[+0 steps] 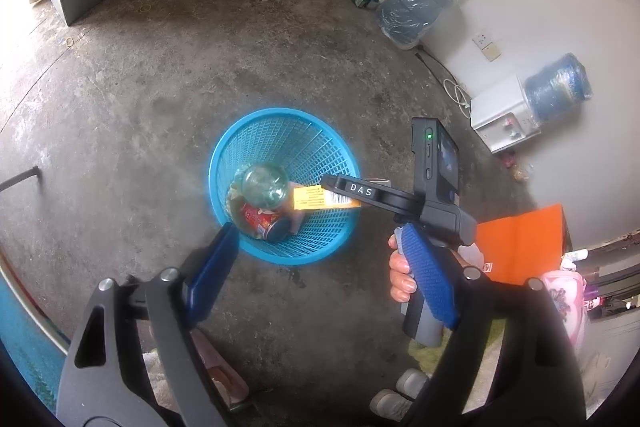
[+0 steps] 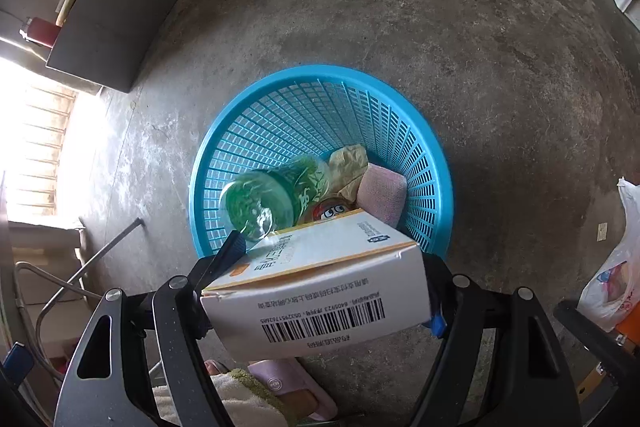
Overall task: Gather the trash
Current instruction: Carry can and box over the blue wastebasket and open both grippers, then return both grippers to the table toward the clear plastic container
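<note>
One white carton (image 2: pixel 316 283) sits clamped in the right gripper (image 2: pixel 320 291) above the near rim of the blue basket (image 2: pixel 436 163); the left gripper (image 1: pixel 320 275) gapes empty. Next, I reckon: let go.

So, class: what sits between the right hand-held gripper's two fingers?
A white carton with a barcode, held over the blue basket. The right wrist view shows it best; the left hand-held gripper holds nothing.
</note>
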{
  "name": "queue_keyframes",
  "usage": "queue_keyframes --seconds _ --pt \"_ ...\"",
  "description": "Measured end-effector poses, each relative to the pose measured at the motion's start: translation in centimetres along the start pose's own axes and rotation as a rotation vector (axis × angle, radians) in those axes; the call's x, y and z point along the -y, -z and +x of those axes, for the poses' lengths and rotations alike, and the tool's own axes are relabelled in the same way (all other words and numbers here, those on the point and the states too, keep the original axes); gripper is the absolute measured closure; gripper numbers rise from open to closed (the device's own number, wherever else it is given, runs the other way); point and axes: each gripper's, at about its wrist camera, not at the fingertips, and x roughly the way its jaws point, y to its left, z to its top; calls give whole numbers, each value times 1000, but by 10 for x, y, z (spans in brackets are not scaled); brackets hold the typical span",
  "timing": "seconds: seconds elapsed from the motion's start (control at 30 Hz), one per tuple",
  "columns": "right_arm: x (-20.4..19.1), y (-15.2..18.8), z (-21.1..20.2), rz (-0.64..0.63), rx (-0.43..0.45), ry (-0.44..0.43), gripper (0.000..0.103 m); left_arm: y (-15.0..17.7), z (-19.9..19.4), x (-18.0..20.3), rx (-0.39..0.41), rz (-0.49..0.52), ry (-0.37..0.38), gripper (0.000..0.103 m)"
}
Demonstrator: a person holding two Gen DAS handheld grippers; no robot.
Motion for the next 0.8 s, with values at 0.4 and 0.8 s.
queue_keyframes --seconds 0.4,0.8 --pt "12 -7 -33 48 102 -29 29 40 -101 24 137 99 66 24" --pt "-31 -24 -97 -67 270 -8 13 121 -207 -7 286 101 -8 24"
